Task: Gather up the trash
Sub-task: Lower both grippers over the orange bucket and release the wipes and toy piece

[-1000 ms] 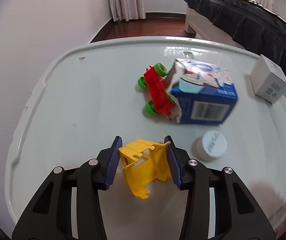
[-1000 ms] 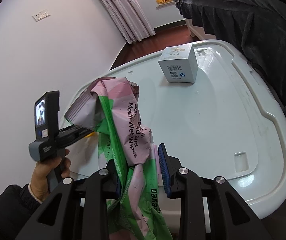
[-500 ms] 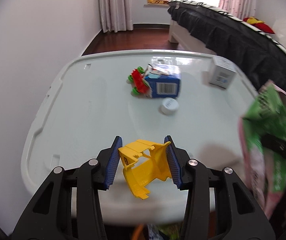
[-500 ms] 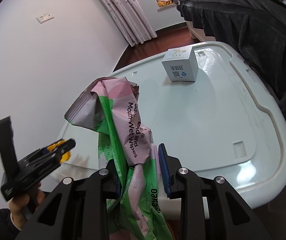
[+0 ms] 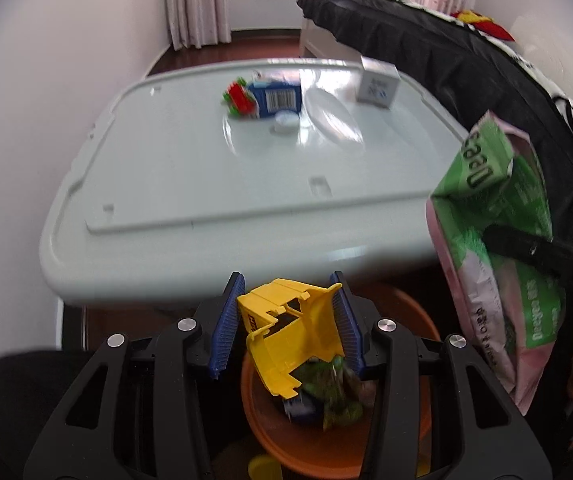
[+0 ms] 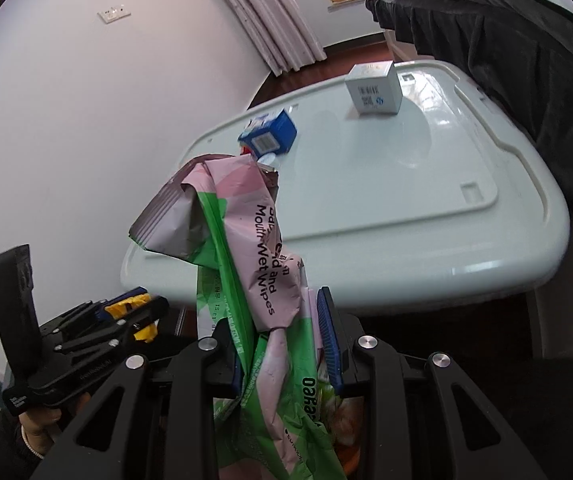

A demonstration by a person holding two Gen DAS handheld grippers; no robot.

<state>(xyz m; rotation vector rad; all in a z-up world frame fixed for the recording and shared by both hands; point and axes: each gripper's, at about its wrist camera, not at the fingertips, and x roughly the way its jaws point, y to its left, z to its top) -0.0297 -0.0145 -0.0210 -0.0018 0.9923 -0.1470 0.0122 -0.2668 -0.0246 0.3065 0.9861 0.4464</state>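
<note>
My left gripper (image 5: 288,326) is shut on a broken yellow plastic toy piece (image 5: 290,332) and hangs past the table's near edge, above an orange bin (image 5: 310,436) that holds green and blue scraps. My right gripper (image 6: 286,338) is shut on a crumpled pink and green wet wipes pack (image 6: 246,264), which also shows at the right of the left wrist view as the wet wipes pack (image 5: 498,240). The left gripper (image 6: 126,312) with its yellow piece appears low on the left in the right wrist view, held by a hand.
On the pale table (image 5: 206,184) lie a blue carton (image 5: 274,98), a red and green toy (image 5: 238,98), a white cap (image 5: 285,122) and a white box (image 5: 378,86). A dark-covered bed (image 5: 466,80) runs along the table's right side. A white wall stands left.
Both grippers have drawn back from the table with their loads. The left one now hangs past the near edge over the orange bin, and the table objects look smaller and farther.
</note>
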